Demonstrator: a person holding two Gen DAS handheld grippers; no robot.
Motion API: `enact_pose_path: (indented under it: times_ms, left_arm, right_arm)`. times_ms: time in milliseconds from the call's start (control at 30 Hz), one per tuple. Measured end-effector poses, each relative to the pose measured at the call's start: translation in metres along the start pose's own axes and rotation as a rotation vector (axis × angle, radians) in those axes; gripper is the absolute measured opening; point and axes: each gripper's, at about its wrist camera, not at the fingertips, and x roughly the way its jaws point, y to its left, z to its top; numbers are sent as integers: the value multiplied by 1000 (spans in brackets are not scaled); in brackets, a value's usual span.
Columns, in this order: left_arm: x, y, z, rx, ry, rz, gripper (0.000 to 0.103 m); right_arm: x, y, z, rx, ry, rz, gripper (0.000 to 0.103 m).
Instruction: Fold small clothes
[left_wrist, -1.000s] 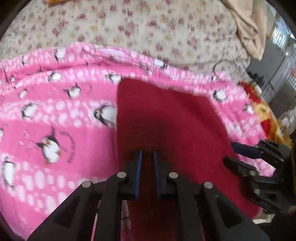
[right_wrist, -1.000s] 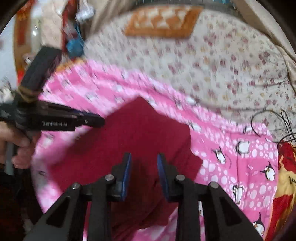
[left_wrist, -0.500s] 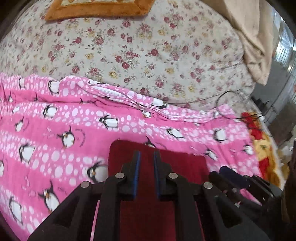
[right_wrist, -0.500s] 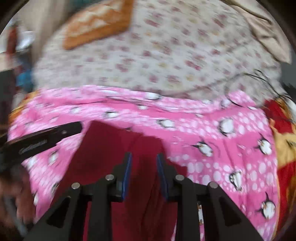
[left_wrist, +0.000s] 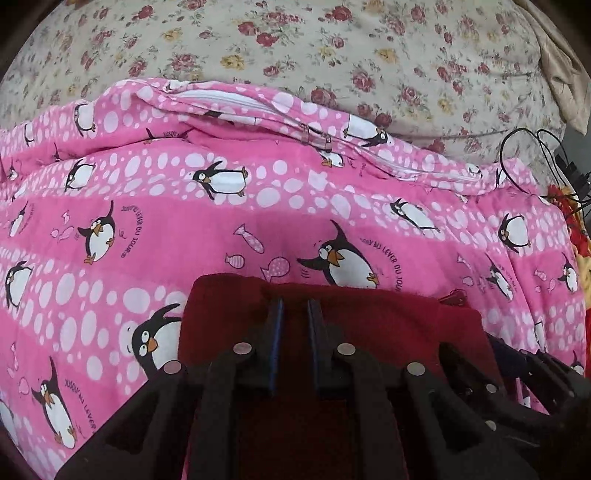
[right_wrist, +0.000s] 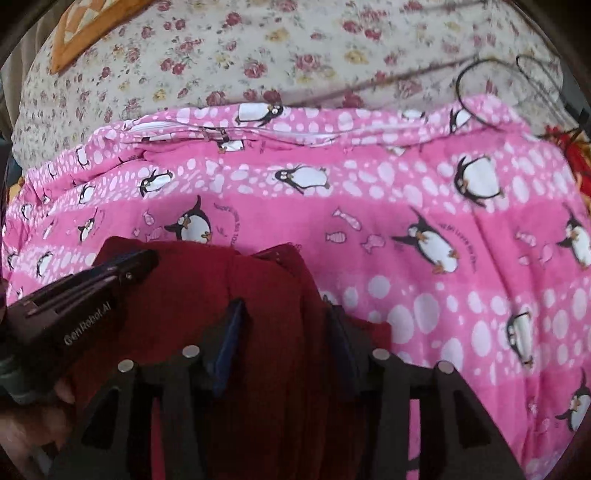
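Note:
A dark red garment (left_wrist: 369, 321) lies folded on a pink penguin blanket (left_wrist: 221, 221). In the left wrist view my left gripper (left_wrist: 294, 306) sits over the garment's near part, its jaws a narrow gap apart with red cloth between them. The right gripper's fingers (left_wrist: 535, 373) show at the lower right. In the right wrist view the garment (right_wrist: 258, 288) lies bunched with a raised fold. My right gripper (right_wrist: 282, 310) is open, its jaws straddling that fold. The left gripper (right_wrist: 122, 266) reaches in from the left, resting on the garment.
The pink blanket (right_wrist: 406, 206) lies on a floral bedsheet (left_wrist: 295, 48). A black cable (left_wrist: 524, 158) loops at the blanket's right edge. A red and yellow cloth (right_wrist: 569, 155) lies at the far right. An orange cushion (right_wrist: 81, 29) sits at the back left.
Both grippers have drawn back toward the near edge, so less of the red garment shows ahead. The right gripper's jaws have opened wider. The garment now looks folded smaller and bunched.

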Motion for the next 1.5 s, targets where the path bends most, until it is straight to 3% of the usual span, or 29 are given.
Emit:
enact_pose_path:
  times_ms: [200, 300, 367, 433, 533, 633, 700, 733, 767, 833, 933, 1067, 1167, 1233, 1333, 1400, 1500]
  left_arm:
    - [-4, -1, 3, 13, 14, -2, 0]
    - [-33, 12, 12, -24, 2, -90, 0]
    - [-58, 23, 12, -30, -37, -150, 0]
    - [-86, 35, -1, 24, -91, -182, 1]
    - [-96, 43, -28, 74, -99, -198, 3]
    - [-95, 35, -50, 103, -110, -259, 3]
    - [-85, 22, -65, 154, -119, -236, 3]
    - [-81, 19, -68, 166, -128, -220, 4]
    - [-78, 19, -67, 160, -126, -224, 5]
    - [-77, 22, -62, 141, -103, -239, 5]
    - [-91, 30, -57, 131, -105, -249, 6]
    - [-105, 67, -55, 64, -155, -226, 10]
    - [-95, 89, -56, 6, -121, -234, 10]
    - [-84, 93, -61, -19, -77, -304, 10]
    - [-78, 91, -69, -39, -73, -403, 12]
    - [-75, 91, -74, -37, -68, -448, 14]
    - [-73, 95, -75, -75, -51, -503, 18]
  right_arm:
    - [-13, 0, -5, 7, -63, 45, 48]
    - [-45, -19, -10, 80, -169, 114, 48]
    - [-74, -21, -15, 48, -257, 78, 48]
    - [-96, -15, -21, -22, -298, 97, 48]
    - [-116, 14, -42, -215, -280, 183, 48]
    - [-104, 37, -58, -353, -205, 129, 48]
    - [-76, 37, -67, -376, -79, 53, 49]
    - [-70, 35, -70, -374, -74, 55, 52]
    - [-71, 32, -70, -368, -95, 58, 63]
    - [-68, 23, -67, -312, -87, 50, 75]
    - [-75, 12, -64, -247, -95, 104, 75]
    - [-105, -23, -59, -144, -222, 110, 76]
    - [-105, -68, -56, 26, -229, 203, 78]
    - [-92, -92, -60, 120, -165, 316, 78]
    - [-66, -110, -69, 242, -63, 503, 78]
    - [-56, -112, -75, 292, -38, 576, 79]
    - [-49, -109, -77, 286, -41, 607, 82]
